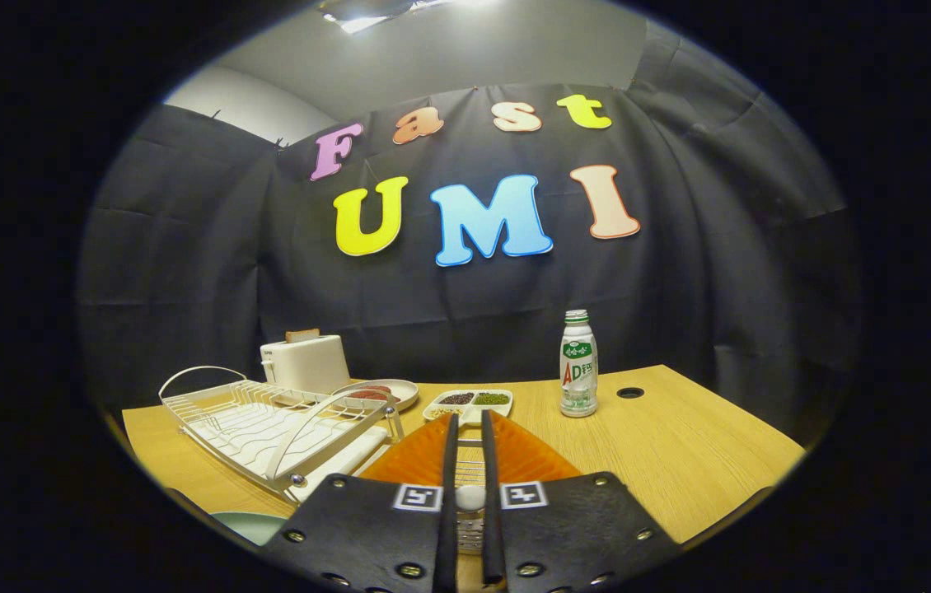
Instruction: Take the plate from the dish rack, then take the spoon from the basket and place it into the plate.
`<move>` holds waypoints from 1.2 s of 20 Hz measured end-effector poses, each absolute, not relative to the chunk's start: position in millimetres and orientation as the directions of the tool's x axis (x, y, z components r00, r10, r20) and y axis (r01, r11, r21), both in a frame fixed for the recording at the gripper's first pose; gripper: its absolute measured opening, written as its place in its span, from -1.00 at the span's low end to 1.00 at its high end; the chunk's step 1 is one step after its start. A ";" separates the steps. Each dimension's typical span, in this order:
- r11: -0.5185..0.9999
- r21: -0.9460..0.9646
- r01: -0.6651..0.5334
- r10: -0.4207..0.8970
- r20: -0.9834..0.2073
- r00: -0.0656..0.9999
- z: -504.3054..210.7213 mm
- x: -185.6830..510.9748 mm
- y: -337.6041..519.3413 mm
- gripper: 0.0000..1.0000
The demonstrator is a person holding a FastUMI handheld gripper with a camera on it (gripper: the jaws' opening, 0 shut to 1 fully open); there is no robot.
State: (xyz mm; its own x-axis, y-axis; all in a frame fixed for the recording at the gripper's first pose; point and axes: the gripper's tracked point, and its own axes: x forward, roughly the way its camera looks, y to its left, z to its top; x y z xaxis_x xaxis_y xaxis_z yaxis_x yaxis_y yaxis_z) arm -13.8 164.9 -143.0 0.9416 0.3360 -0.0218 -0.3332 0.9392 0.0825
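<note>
The bench [680, 461] carries an empty dish rack [268, 424] at the near left. A pale plate [247, 525] lies near left of the tongs [470, 422]. A bottle [578, 364] stands far right; its label is not transcribed. The tongs are nearly together over a wire basket [470, 472], clamped on a small white rounded part, judged to be the spoon [470, 497]. Expect it to be light, stiff and smooth, and so liable to slip. Grip across the handle.

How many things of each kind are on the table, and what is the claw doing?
White wire dish rack: 1
White toaster: 1
Round plate of food: 1
Divided white tray of beans: 1
White drink bottle: 1
Orange basket: 1
Total: 6
The claw, nearly shut, holds a thin white handle.
</note>
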 end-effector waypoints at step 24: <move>0.969 -0.029 -0.244 0.241 -0.076 0.968 21.3 -95.2 119.4 -0.79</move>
State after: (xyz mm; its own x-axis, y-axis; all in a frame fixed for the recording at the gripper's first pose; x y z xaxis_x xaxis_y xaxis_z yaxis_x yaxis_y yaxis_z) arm -95.2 119.4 21.3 0.9676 0.2409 -0.0756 -0.2436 0.9694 -0.0290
